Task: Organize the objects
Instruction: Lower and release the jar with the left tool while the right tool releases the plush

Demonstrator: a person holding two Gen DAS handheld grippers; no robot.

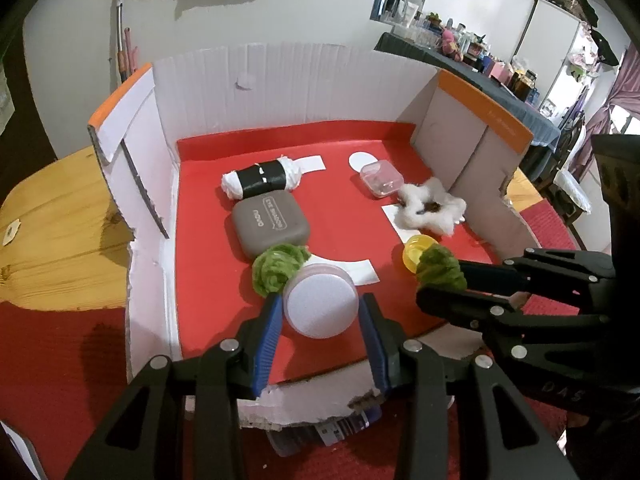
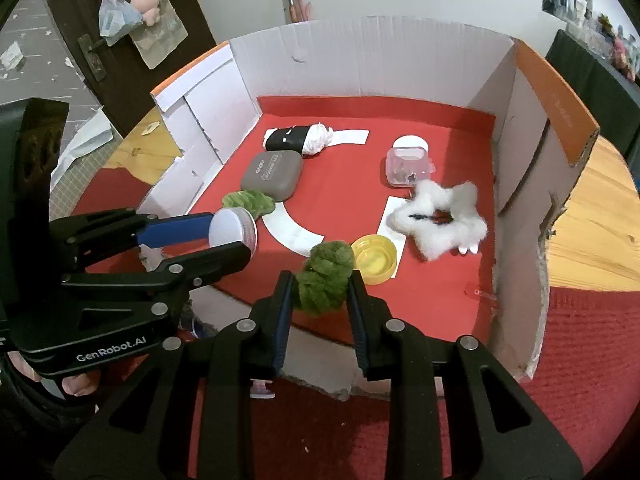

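My left gripper (image 1: 320,312) is shut on a round white jar (image 1: 320,305), held above the red floor of the cardboard box (image 1: 208,184); it also shows in the right wrist view (image 2: 232,229). My right gripper (image 2: 322,284) is shut on a green fuzzy scrunchie (image 2: 326,280), also seen in the left wrist view (image 1: 440,269). A second green scrunchie (image 1: 276,266) lies by the jar. A grey case (image 1: 270,222), a black-and-white roll (image 1: 260,180), a clear small box (image 1: 380,178), a white fluffy star (image 1: 430,210) and a yellow cap (image 2: 374,258) lie in the box.
White paper outlines (image 2: 292,232) are stuck to the red floor. The box walls (image 2: 380,56) rise at the back and sides; the front wall is torn low. A wooden table (image 1: 60,232) and red mat (image 2: 580,360) surround the box.
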